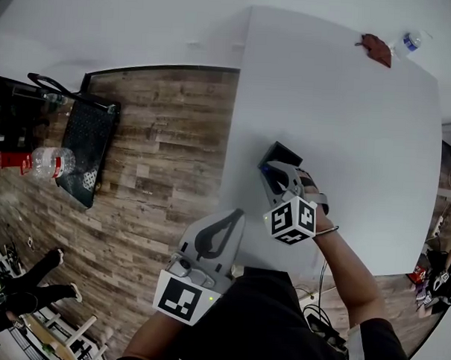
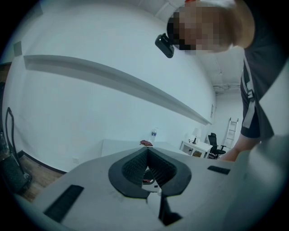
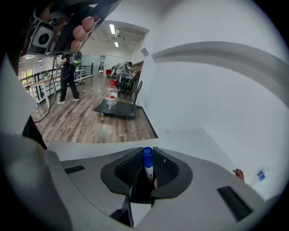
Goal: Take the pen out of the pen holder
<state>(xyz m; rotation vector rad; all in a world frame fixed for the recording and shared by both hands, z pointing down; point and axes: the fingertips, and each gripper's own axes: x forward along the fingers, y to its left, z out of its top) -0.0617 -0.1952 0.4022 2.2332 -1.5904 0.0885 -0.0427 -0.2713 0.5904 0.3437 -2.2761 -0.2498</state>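
The right claw was pressed together on the pen, pinching its white barrel just under the blue cap. The pen stood upright, and its lower end dropped out of sight toward the black pen holder on the white surface. There was dark print on the barrel, too small to read. The left claw was closed tip to tip with nothing in it, held off the near edge of the surface. At the far corner lay a clear bottle with a blue label, unreadable, beside a reddish-brown object.
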